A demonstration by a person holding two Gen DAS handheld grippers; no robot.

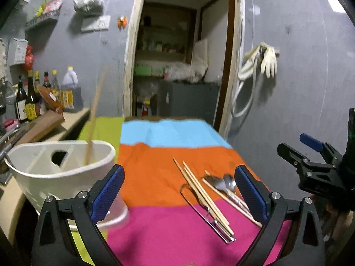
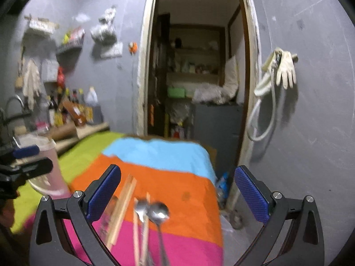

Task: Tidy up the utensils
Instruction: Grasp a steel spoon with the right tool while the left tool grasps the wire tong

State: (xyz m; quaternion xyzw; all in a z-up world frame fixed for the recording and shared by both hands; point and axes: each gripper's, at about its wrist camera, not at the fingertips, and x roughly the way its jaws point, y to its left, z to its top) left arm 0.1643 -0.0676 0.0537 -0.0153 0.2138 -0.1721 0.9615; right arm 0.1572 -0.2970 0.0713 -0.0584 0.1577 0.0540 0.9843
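Holding both grippers over the striped cloth [image 1: 168,221], you are keeping the left gripper [image 1: 179,195] spread wide with nothing between its pads, and the right gripper [image 2: 177,195] spread wide too, also empty. Chopsticks [image 1: 204,197], a spoon [image 1: 229,182] and a metal peeler [image 1: 206,217] are lying loose together on the orange and pink stripes. One chopstick [image 1: 94,115] is standing tilted in the white utensil holder [image 1: 62,168] at the left.

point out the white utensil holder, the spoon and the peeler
utensil holder [image 1: 66,173], left wrist view, front wall
spoon [image 2: 158,211], right wrist view, bowl
peeler [image 1: 200,210], left wrist view, metal frame
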